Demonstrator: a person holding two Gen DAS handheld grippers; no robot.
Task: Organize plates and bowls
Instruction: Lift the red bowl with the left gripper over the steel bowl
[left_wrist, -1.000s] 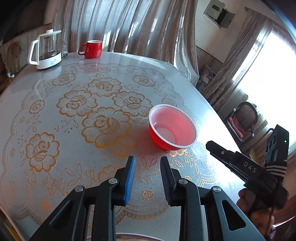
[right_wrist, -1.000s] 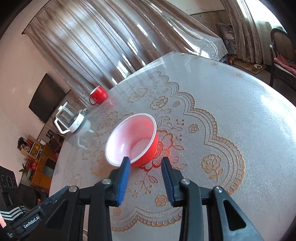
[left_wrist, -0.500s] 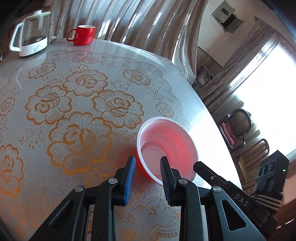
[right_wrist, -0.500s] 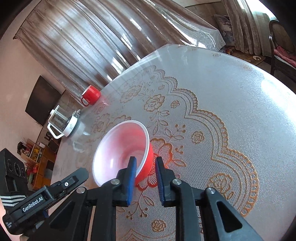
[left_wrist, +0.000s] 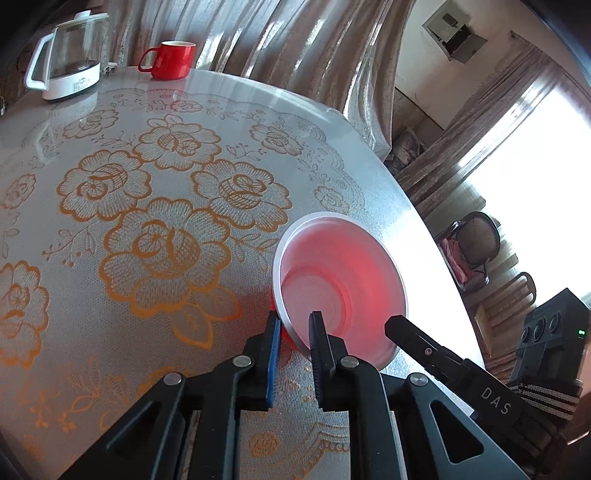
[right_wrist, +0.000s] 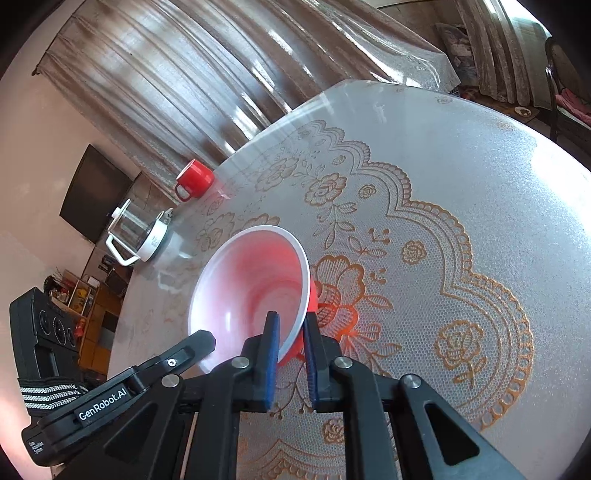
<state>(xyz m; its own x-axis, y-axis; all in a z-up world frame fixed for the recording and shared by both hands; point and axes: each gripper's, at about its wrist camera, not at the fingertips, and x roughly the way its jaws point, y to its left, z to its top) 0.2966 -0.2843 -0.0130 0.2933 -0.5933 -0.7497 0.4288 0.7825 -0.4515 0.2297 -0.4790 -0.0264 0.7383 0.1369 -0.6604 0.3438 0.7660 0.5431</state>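
Observation:
A red plastic bowl (left_wrist: 343, 280) with a pale inside is on the round table, tilted off it at one side. My left gripper (left_wrist: 295, 328) is shut on its near left rim, one finger outside and one inside. My right gripper (right_wrist: 291, 328) is shut on the bowl's (right_wrist: 255, 280) near right rim in the same way. Each gripper shows at the edge of the other's view.
The table (left_wrist: 110, 221) has a lace-pattern cloth with orange flowers. A red mug (left_wrist: 173, 59) and a glass kettle (left_wrist: 70, 55) stand at its far edge by the curtains. Chairs (left_wrist: 476, 240) stand beyond the table's right edge.
Both grippers moved in on the bowl and closed on its rim from either side. The bowl is now tilted and partly lifted.

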